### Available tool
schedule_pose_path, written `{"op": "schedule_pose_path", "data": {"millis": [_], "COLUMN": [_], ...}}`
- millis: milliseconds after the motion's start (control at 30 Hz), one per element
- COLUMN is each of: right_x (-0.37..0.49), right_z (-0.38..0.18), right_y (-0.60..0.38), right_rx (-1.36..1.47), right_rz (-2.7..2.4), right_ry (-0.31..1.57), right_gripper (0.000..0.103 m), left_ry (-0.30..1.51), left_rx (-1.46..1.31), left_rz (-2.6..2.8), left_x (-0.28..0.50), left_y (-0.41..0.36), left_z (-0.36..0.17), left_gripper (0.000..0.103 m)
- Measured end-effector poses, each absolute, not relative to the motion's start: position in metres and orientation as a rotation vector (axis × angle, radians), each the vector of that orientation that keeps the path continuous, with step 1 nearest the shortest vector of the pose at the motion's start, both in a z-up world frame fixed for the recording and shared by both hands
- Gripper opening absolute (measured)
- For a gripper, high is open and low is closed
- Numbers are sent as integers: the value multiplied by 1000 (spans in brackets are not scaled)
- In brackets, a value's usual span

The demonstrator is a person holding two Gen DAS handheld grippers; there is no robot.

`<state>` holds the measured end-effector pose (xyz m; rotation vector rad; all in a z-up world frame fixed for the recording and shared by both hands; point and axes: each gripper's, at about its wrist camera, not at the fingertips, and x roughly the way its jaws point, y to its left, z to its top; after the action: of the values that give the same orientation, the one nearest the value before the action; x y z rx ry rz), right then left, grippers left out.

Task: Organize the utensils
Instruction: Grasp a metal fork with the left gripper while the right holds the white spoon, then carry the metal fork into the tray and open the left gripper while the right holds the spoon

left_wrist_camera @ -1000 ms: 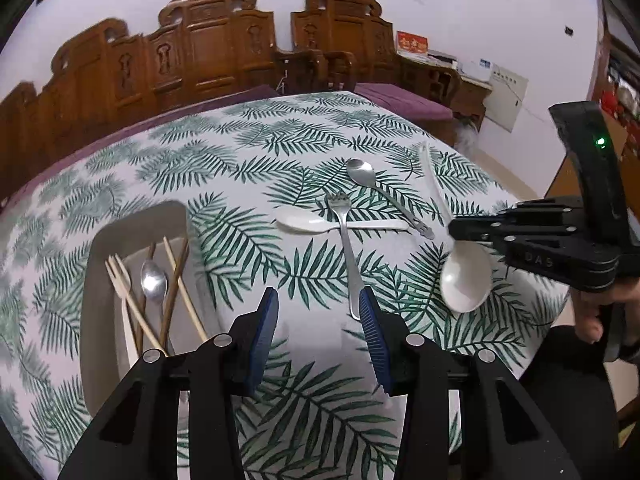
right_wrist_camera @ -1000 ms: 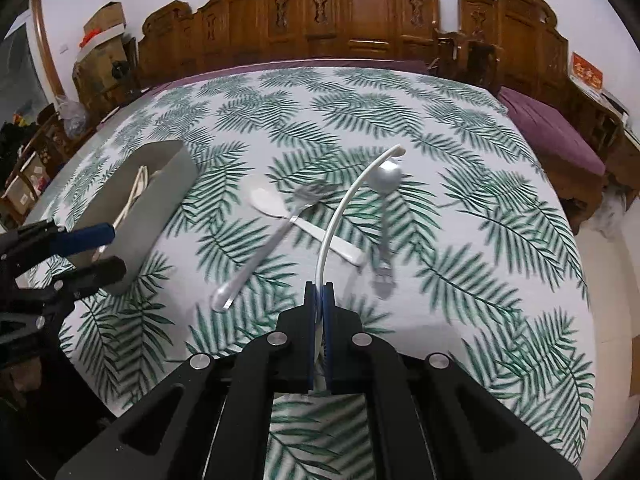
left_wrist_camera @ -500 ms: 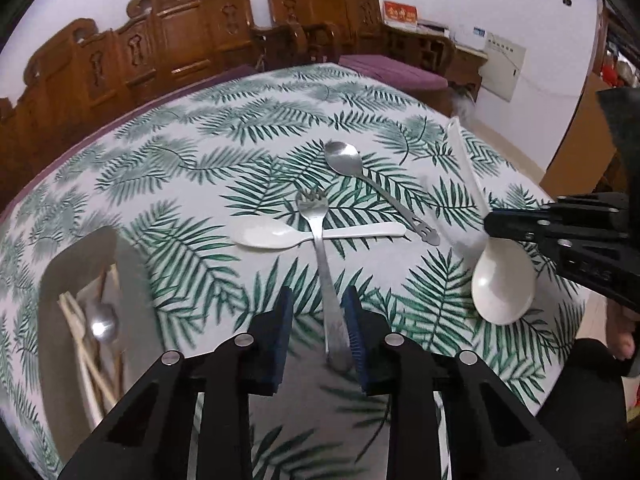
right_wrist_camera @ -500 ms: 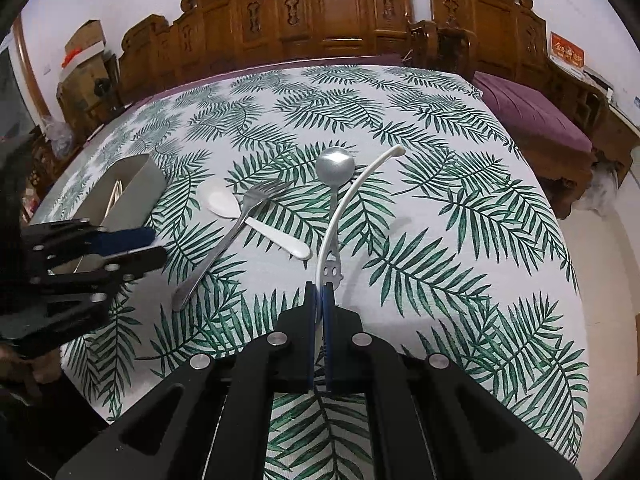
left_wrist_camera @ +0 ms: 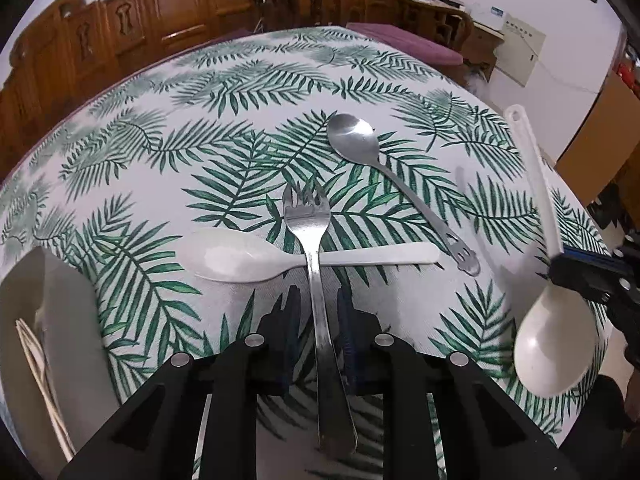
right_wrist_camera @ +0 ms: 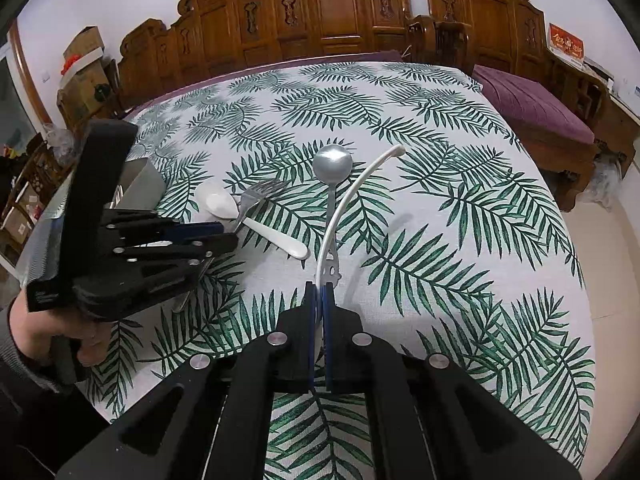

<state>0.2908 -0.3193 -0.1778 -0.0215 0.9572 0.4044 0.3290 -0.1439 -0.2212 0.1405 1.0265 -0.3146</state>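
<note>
Carved wooden chairs (right_wrist_camera: 336,12) ring your palm-leaf tablecloth (right_wrist_camera: 460,208). Your left gripper (left_wrist_camera: 318,332) has its jaws narrowly parted on either side of the steel fork (left_wrist_camera: 314,256), whose handle crosses a white spoon (left_wrist_camera: 256,260) lying on the cloth. Your right gripper (right_wrist_camera: 319,320) is clamped on a white ladle (left_wrist_camera: 552,340). A steel spoon (left_wrist_camera: 360,140) lies nearby; the tray (left_wrist_camera: 60,320) sits at the left.

Tray (left_wrist_camera: 60,320) cut by left edge, chopsticks (left_wrist_camera: 40,376) partly hidden inside
</note>
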Motion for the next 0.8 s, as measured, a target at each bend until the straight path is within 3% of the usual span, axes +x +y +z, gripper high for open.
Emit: {"op": "schedule_pose_path", "data": {"millis": [133, 800], "right_x": [290, 273], "right_z": [-176, -141], "right_y": [-319, -294], "right_rx": [-15, -57], "right_rz": [407, 473], "right_ry": [955, 880], "right_gripper": [4, 4], "left_ry": [1042, 942], "left_rx": [146, 154], "left_rz": [-313, -266], "left_x": [333, 285], "left_y": [-145, -114], "left_z": [-221, -158], "left_gripper": [6, 6]}}
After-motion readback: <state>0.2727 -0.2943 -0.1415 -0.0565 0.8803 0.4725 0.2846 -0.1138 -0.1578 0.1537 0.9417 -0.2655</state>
